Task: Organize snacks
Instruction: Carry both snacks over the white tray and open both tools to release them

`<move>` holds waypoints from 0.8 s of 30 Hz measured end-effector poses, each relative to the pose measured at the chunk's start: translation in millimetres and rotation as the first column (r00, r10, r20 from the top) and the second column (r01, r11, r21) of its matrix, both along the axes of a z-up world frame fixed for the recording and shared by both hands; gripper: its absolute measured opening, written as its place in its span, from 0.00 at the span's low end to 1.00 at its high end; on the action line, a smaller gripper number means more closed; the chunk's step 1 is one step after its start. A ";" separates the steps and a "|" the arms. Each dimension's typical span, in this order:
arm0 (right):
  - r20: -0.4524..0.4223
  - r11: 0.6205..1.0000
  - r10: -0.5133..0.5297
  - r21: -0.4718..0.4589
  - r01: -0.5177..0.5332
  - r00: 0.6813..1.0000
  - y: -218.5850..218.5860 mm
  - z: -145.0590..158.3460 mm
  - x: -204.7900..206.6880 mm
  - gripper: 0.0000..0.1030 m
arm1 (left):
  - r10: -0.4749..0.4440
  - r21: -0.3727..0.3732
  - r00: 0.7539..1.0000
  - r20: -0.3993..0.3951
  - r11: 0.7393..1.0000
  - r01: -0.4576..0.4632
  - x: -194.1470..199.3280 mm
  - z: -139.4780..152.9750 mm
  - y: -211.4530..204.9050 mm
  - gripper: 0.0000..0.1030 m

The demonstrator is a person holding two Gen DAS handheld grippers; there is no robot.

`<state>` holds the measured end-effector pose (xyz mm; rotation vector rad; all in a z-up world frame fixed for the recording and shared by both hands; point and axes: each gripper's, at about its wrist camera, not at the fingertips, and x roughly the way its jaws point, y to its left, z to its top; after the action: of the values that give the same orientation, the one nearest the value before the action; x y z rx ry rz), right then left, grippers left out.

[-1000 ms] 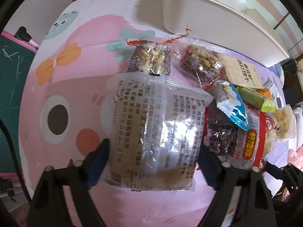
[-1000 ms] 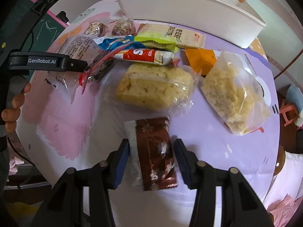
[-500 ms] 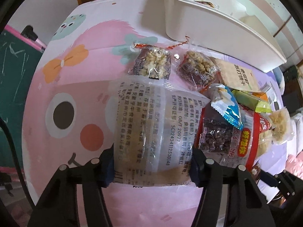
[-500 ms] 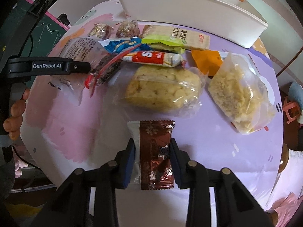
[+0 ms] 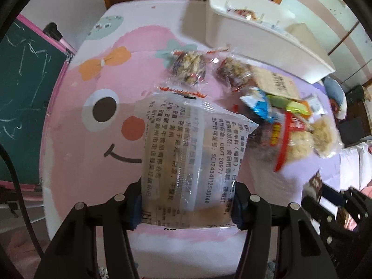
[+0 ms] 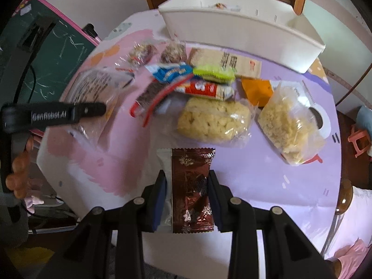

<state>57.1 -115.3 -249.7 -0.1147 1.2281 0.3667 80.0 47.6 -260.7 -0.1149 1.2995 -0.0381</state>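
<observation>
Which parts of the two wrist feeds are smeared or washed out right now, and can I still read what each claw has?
Left wrist view: the snack pile at right is motion-smeared, and glare streaks the clear printed snack bag, sharp in the left claw. Right wrist view: the white plastic bin and far packets are softly blurred; the brown foil snack packet in the right claw reads clearly.

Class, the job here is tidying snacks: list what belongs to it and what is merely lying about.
Belongs:
clear printed packet in left claw
brown wrapper in right claw
white bin
puffed-snack bags

Lying about:
chalkboard
pink stool
</observation>
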 end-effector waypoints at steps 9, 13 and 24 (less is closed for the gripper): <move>0.133 0.998 -0.008 0.062 -0.001 0.991 -6.1 77.8 2.0 0.33 | -0.088 0.000 0.989 0.118 0.996 0.089 -16.4 89.2 -17.8 0.55; 0.192 0.995 -0.032 0.095 0.014 0.981 -22.3 117.5 4.4 0.33 | -0.117 -0.003 0.975 0.189 0.993 0.120 -8.4 129.3 -32.4 0.55; 0.305 0.984 -0.155 0.128 0.120 0.940 -47.1 207.6 70.0 0.33 | -0.153 -0.008 0.918 0.366 0.986 0.168 52.6 217.4 -59.5 0.55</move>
<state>127.0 -162.4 -42.1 0.0070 0.8928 0.2792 132.6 -11.9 -43.3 -0.0313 0.9328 -0.2168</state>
